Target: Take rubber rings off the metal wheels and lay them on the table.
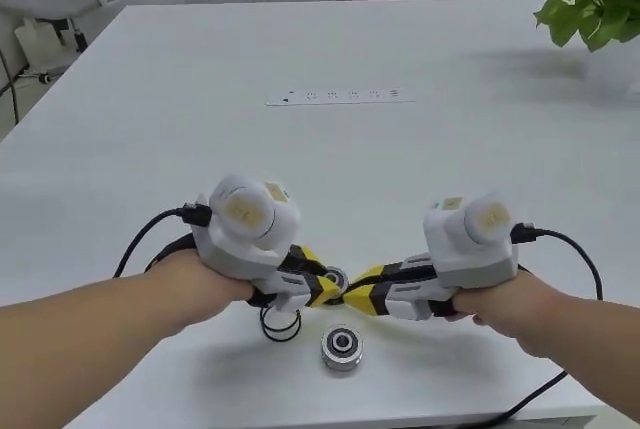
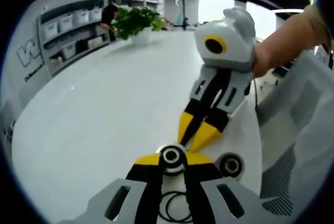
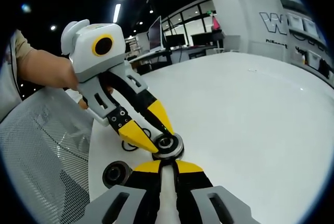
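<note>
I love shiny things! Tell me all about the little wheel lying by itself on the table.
The wheel is small and looks like shiny metal, with a groove round its side and a dark ring near its middle. It lies flat on the white table, near the front edge. Black rings lie close beside it. The left gripper and right gripper meet at another wheel behind it, not touching it. I cannot tell if it wears a rubber ring.

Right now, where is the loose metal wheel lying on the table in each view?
Head view: loose metal wheel, bottom centre.
Left gripper view: lower right.
Right gripper view: lower left.
Shared landmark: held wheel, close beside it in every view.
</note>
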`<act>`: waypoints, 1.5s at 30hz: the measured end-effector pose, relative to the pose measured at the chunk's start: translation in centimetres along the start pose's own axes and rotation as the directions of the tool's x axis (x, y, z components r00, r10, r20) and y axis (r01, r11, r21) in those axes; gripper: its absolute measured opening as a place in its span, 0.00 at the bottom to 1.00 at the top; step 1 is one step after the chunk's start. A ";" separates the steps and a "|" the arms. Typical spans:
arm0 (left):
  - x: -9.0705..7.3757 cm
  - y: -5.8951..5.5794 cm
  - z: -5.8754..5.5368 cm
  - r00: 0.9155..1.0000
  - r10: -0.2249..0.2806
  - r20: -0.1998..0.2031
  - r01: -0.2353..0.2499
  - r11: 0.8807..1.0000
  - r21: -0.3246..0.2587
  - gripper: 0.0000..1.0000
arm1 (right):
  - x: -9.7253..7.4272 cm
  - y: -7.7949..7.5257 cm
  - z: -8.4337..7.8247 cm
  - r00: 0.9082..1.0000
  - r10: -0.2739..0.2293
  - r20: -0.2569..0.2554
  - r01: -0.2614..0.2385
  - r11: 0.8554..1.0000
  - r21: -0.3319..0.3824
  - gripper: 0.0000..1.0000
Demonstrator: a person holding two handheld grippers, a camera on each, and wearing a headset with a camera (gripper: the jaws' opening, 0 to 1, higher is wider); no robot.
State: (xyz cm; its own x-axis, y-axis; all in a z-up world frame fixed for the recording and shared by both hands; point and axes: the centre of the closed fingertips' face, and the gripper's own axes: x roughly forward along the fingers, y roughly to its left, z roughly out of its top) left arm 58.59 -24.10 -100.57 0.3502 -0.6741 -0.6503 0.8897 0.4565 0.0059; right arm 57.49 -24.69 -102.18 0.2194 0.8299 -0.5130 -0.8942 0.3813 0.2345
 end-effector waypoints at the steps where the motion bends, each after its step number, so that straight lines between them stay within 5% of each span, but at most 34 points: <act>1: 0.0 0.0 0.0 1.000 0.002 0.002 -0.002 1.000 -0.002 0.16 | 0.0 0.0 0.0 1.000 0.000 0.000 0.000 1.000 0.003 0.06; 20: -0.3 -0.3 0.1 0.999 0.035 0.000 -0.035 0.999 0.008 0.13 | -0.5 0.0 -0.3 1.000 -0.009 0.019 0.007 0.993 0.117 0.00; 30: -0.2 -0.4 -0.1 0.999 0.053 -0.001 -0.053 0.999 0.003 0.13 | -1.1 -0.1 0.0 0.998 -0.013 0.065 -0.003 0.972 0.234 0.00; 34: -0.3 -0.6 -0.1 0.998 0.057 0.002 -0.057 0.998 -0.006 0.13 | -1.3 -0.4 0.7 0.993 -0.028 0.118 -0.013 0.942 0.335 0.00; 45: -0.2 -0.8 -0.2 0.997 0.081 -0.003 -0.081 0.997 -0.004 0.13 | -1.4 -0.2 0.7 0.990 -0.036 0.137 -0.021 0.918 0.395 0.00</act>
State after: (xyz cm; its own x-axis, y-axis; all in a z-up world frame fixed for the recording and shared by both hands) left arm 57.76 -24.22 -100.57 0.4199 -0.6333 -0.6501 0.8574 0.5117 0.0553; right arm 57.67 -25.65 -100.91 0.3027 0.8637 -0.4030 -0.6716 0.4933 0.5528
